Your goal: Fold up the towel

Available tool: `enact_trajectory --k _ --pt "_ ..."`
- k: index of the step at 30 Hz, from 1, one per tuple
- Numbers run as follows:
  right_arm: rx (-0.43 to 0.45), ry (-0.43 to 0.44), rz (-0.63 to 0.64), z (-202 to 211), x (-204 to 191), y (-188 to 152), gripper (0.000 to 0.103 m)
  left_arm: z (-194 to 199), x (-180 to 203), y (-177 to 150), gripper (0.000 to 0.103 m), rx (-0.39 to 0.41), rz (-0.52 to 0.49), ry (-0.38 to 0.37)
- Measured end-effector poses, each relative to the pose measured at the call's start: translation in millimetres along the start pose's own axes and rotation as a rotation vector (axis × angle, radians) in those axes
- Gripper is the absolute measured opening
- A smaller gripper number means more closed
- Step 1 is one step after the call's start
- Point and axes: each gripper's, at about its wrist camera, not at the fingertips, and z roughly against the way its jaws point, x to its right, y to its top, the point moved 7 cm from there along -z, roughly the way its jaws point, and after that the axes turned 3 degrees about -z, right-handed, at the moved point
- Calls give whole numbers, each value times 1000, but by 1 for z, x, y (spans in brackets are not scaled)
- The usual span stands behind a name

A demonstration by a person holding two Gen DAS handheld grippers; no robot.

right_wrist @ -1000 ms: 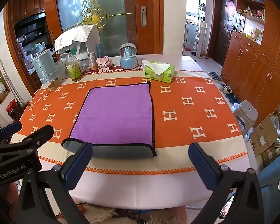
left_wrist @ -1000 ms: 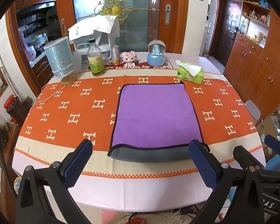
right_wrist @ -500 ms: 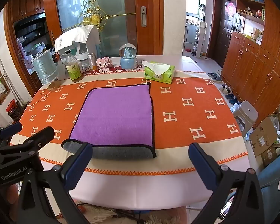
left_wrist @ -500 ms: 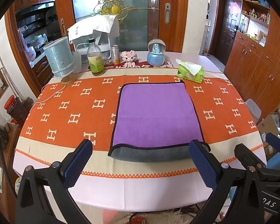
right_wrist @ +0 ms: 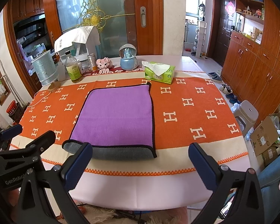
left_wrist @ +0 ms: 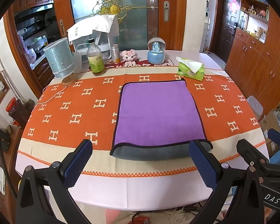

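A purple towel (left_wrist: 158, 112) with a black hem lies flat on the orange patterned tablecloth (left_wrist: 69, 108), its grey underside showing in a strip along the near edge. It also shows in the right wrist view (right_wrist: 117, 115). My left gripper (left_wrist: 140, 164) is open and empty, held off the near table edge just short of the towel. My right gripper (right_wrist: 140, 166) is open and empty, at the near edge to the towel's right. Each gripper shows at the side of the other's view.
Along the far edge stand a blue lamp shade (left_wrist: 59, 59), a bottle (left_wrist: 96, 59), a can (left_wrist: 115, 54), a pink toy (left_wrist: 129, 56), a snow globe (left_wrist: 155, 51) and a green tissue box (left_wrist: 191, 69). A stool (right_wrist: 247, 112) and cardboard boxes (right_wrist: 267, 136) sit at right.
Both grippers have drifted very slightly; the towel has not moved and both stay open.
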Motion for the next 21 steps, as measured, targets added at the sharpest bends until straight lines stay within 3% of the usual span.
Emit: enact_trajectory --k 21 --pt "-7 -38 -28 -3 11 3 103 6 8 1 102 0 -20 -21"
